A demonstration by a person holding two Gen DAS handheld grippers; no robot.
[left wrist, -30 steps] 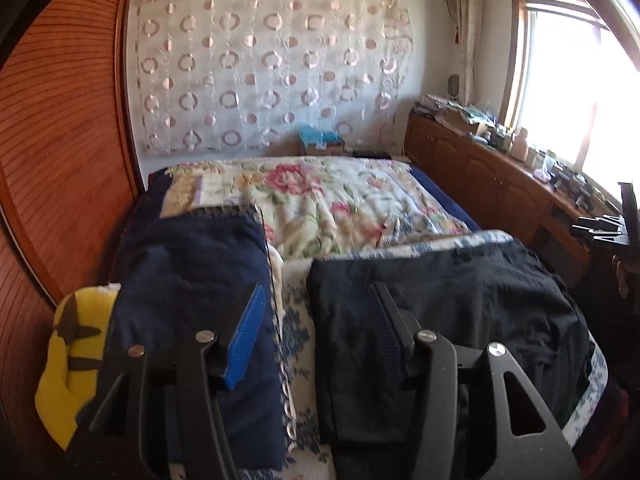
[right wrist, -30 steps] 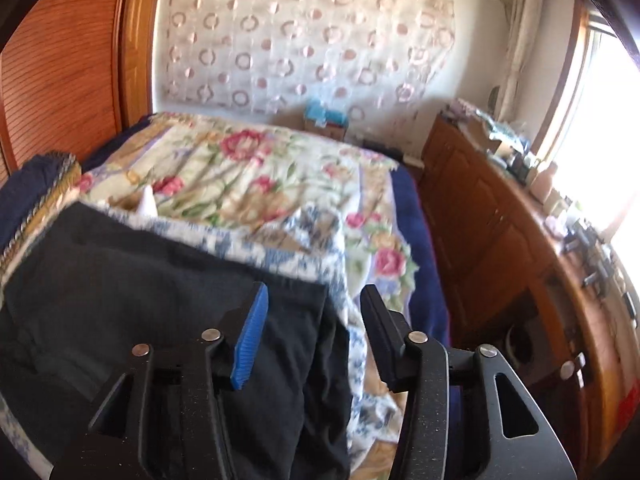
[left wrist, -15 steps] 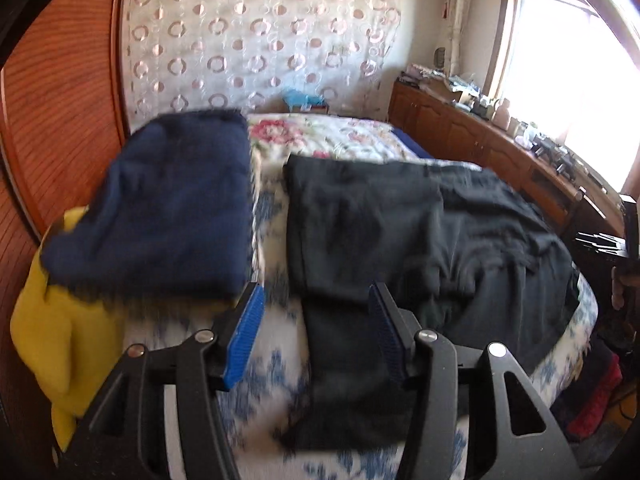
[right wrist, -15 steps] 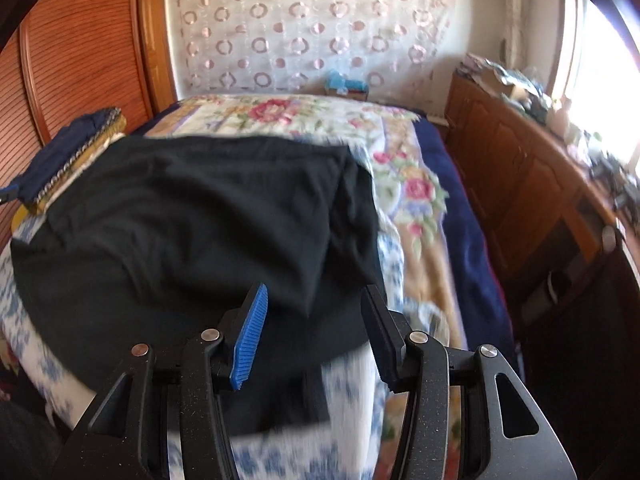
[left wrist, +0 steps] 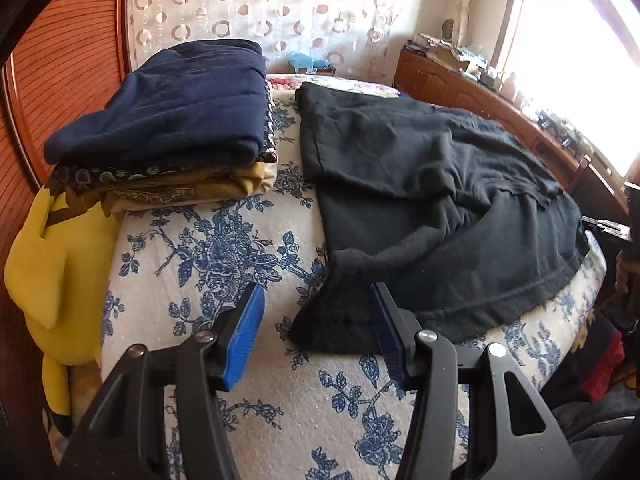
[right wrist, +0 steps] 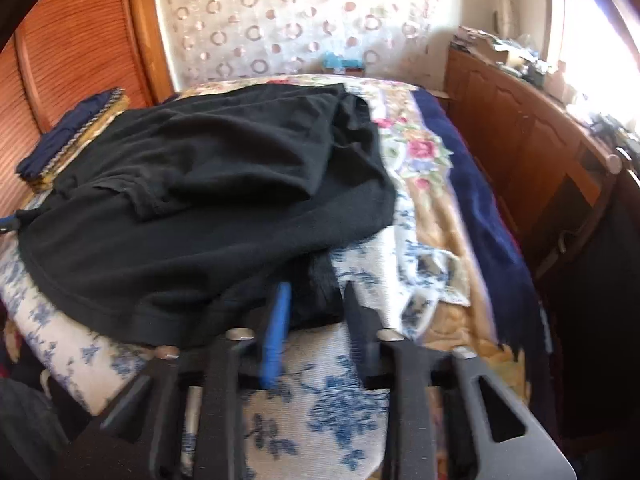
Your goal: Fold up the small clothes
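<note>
A black garment (left wrist: 432, 200) lies spread and rumpled on the blue-flowered bed cover (left wrist: 224, 240). It also shows in the right wrist view (right wrist: 200, 200). My left gripper (left wrist: 316, 300) is open, low over the bed, with the garment's near left corner between its fingers. My right gripper (right wrist: 316, 296) is open but narrower, its fingers on either side of the garment's near right corner. The right view is blurred.
A folded stack topped by a navy garment (left wrist: 168, 108) sits at the bed's left. A yellow plush (left wrist: 52, 272) hangs at the left edge. A wooden cabinet (right wrist: 540, 152) runs along the right. A wooden slatted panel (left wrist: 60, 60) stands to the left.
Both grippers have come down and drawn back to the garment's near edge. The right gripper's fingers have narrowed around the near right corner.
</note>
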